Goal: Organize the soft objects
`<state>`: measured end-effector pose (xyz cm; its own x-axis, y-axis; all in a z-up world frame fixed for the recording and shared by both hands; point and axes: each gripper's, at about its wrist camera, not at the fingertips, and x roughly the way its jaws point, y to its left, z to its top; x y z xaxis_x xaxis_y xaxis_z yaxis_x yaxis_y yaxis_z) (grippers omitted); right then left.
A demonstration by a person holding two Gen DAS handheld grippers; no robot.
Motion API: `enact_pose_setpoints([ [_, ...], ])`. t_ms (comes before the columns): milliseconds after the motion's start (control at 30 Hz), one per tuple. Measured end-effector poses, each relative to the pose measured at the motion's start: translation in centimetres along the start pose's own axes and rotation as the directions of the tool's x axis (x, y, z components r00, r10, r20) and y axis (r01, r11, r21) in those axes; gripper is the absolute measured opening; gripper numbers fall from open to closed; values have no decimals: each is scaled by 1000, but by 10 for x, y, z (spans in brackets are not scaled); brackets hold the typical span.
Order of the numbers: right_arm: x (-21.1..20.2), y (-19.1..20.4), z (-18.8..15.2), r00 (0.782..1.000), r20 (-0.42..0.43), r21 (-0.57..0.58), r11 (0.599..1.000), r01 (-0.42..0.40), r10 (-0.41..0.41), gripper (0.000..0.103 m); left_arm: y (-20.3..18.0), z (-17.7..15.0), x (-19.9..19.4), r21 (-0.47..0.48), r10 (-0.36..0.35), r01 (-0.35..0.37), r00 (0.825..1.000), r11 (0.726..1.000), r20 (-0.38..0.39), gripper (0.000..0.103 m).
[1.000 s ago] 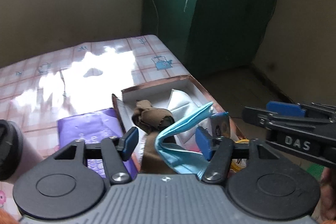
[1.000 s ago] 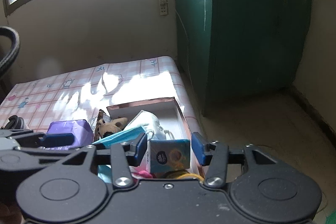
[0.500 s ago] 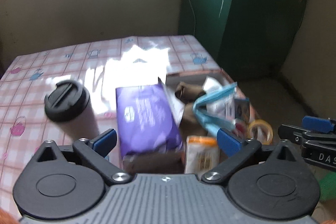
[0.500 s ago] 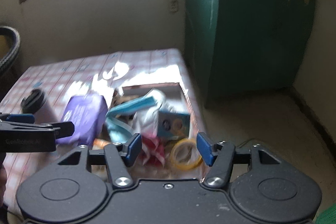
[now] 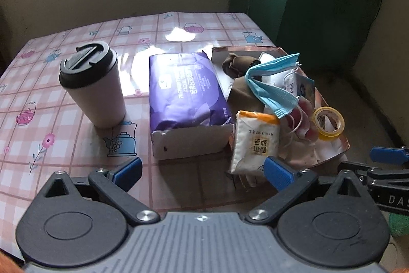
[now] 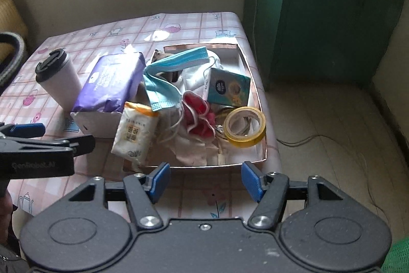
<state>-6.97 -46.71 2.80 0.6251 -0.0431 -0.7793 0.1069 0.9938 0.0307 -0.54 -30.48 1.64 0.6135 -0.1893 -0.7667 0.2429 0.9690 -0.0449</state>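
Observation:
A blue face mask [image 5: 271, 83] [image 6: 166, 78] lies draped over the pile in a shallow copper-rimmed box [image 5: 245, 47] [image 6: 258, 99]. Also in the box are a brown cloth [image 5: 237, 65], a red cloth [image 6: 196, 114], a teal tissue box [image 6: 228, 90] and a yellow tape roll [image 5: 328, 123] [image 6: 245, 126]. An orange-and-white tissue packet [image 5: 255, 142] [image 6: 135, 132] leans at the box's near left corner. My left gripper [image 5: 203, 172] is wide open and empty, short of the purple tissue pack [image 5: 186, 88] [image 6: 112, 81]. My right gripper [image 6: 205, 179] hovers before the box's near rim, its jaws opening with nothing between them.
A white cup with a black lid [image 5: 92, 83] [image 6: 58, 78] stands left of the purple pack on the pink checked tablecloth [image 5: 76, 140]. The table's right edge drops to the floor beside the box. A green cabinet [image 6: 332, 17] stands behind on the right.
The blue mask was between my left fingers above the box; now it lies free on the pile. Both grippers have drawn back toward the near table edge and their jaws have widened.

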Motion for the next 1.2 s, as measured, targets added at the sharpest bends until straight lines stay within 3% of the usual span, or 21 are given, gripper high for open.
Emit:
enact_pose_setpoints([
  [1200,16,8,4,999,-40,-26,999,-24,23,75,-7,-5,21,-5,-10,9,995,1000,-100,103],
])
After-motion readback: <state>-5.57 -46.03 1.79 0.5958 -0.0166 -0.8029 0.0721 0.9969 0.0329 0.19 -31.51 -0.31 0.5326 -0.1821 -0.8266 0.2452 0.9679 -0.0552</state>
